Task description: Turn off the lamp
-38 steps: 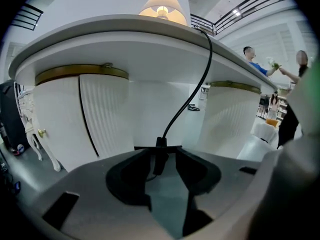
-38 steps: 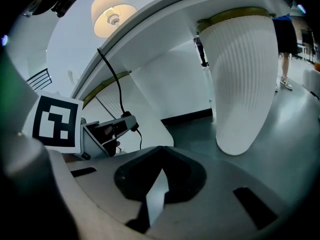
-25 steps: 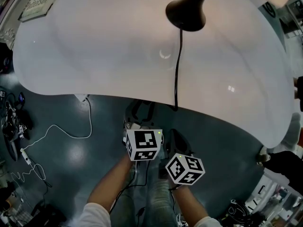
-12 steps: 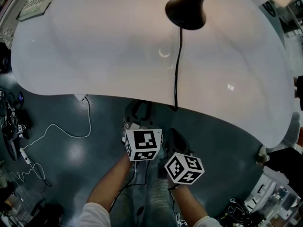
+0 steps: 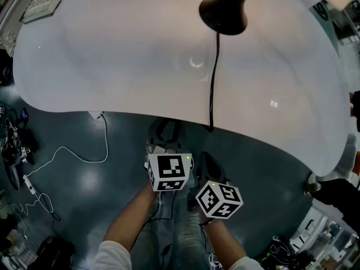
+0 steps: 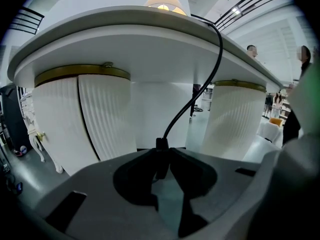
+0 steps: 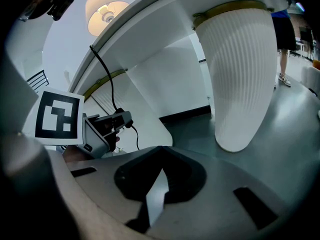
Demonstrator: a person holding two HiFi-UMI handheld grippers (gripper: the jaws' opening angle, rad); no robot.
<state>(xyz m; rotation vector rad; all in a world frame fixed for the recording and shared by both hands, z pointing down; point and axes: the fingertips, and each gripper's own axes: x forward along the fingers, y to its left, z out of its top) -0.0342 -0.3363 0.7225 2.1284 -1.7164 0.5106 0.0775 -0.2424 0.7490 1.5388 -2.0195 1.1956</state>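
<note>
Left gripper view, left gripper (image 6: 161, 158) angled down, closing on switch (image 6: 161, 145)

The head view is looking steeply down from well above onto the white desk (image 5: 112, 55) and the lamp (image 5: 223, 16). Both gripper views are sitting low beneath the desk's rim, looking upward: the left close behind the black cord (image 6: 200, 84), the right seemingly farther off and side-on. All three are sharing desk, cord and lamp.

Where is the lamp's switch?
In the left gripper view, the switch on the cord sits between the jaws of the left gripper, which have just been closing on it, below the white table's edge.
</note>
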